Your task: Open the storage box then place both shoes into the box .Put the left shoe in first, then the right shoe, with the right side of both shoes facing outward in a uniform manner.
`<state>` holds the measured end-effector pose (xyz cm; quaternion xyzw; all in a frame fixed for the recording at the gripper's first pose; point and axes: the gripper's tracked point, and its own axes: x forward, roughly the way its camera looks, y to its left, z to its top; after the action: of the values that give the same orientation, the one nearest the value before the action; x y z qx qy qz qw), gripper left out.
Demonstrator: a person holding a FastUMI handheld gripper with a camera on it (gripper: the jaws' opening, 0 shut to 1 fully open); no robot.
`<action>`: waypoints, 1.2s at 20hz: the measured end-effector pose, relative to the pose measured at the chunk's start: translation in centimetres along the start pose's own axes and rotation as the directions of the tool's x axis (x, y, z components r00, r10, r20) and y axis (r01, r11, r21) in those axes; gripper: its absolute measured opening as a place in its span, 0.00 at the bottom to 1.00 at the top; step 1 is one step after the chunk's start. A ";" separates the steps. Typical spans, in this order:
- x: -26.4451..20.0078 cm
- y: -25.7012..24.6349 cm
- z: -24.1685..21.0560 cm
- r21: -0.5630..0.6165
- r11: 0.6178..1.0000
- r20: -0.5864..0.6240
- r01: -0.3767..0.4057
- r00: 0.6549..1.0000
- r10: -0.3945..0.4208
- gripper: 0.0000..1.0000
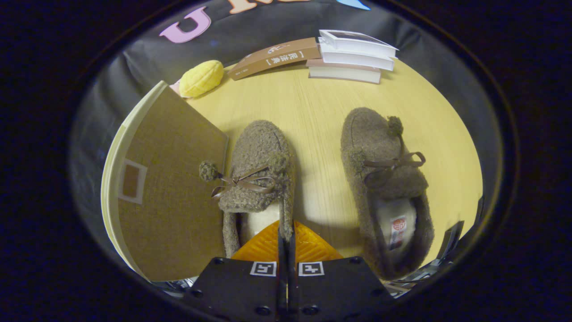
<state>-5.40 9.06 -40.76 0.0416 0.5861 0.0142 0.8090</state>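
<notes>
The gripper seems pinched on the side wall of the left fuzzy brown slipper; its twin lies right, brown fabric storage box left.

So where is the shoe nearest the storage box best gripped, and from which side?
The gripper is shut on the left shoe's right collar wall, coming from the heel end. That suits it: the wall is a thin upright edge beside the open foot hole, while the fuzzy toe is broad and rounded. The storage box lies alongside.

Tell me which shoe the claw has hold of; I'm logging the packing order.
The shoe beside the storage box: the claw is closed on its collar edge. The other shoe lies apart, untouched.
</notes>
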 end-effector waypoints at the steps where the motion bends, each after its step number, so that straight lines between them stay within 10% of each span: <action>1: -0.1 0.2 0.1 0.014 1.000 0.000 -0.013 1.000 0.013 0.04; 11: -5.3 2.5 3.2 0.168 0.972 0.097 -0.167 0.984 0.152 0.03; 24: -16.5 14.1 6.8 0.183 0.848 0.157 -0.497 0.866 0.474 0.03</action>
<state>-3.72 21.60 -21.86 0.2776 0.5107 0.1518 0.7995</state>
